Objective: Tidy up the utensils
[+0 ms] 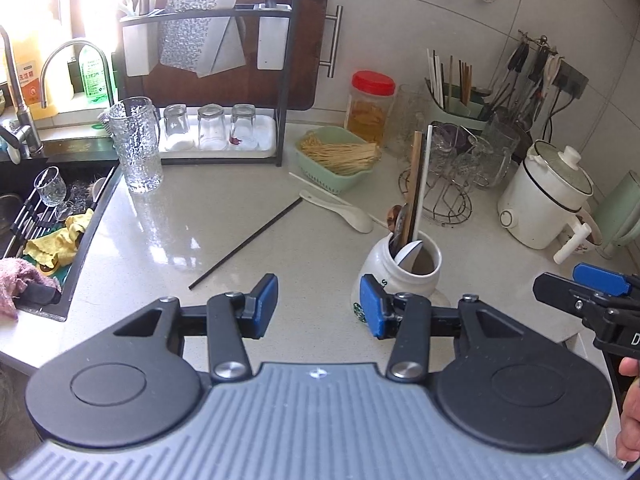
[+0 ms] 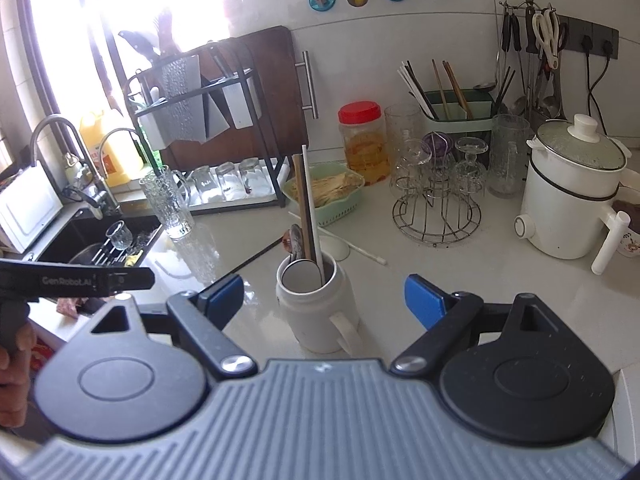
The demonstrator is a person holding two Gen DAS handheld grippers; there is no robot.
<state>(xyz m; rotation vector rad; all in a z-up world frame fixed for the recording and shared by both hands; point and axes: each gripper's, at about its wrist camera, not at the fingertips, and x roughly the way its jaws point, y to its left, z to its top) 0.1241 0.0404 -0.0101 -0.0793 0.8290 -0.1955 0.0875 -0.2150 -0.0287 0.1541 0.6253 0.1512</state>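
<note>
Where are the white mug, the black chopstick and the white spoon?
white mug (image 2: 316,312), right wrist view, on its body.
black chopstick (image 1: 244,244), left wrist view, mid-shaft.
white spoon (image 1: 358,218), left wrist view, on its bowl.

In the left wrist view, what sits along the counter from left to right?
Sink → glass pitcher → black chopstick → white ceramic spoon → white mug of utensils → white electric pot.

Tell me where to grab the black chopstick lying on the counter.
Grip the black chopstick near its middle, from straight above, pinching across its width. It lies flat on the counter with bare surface both sides; its far end nears the white spoon.
</note>
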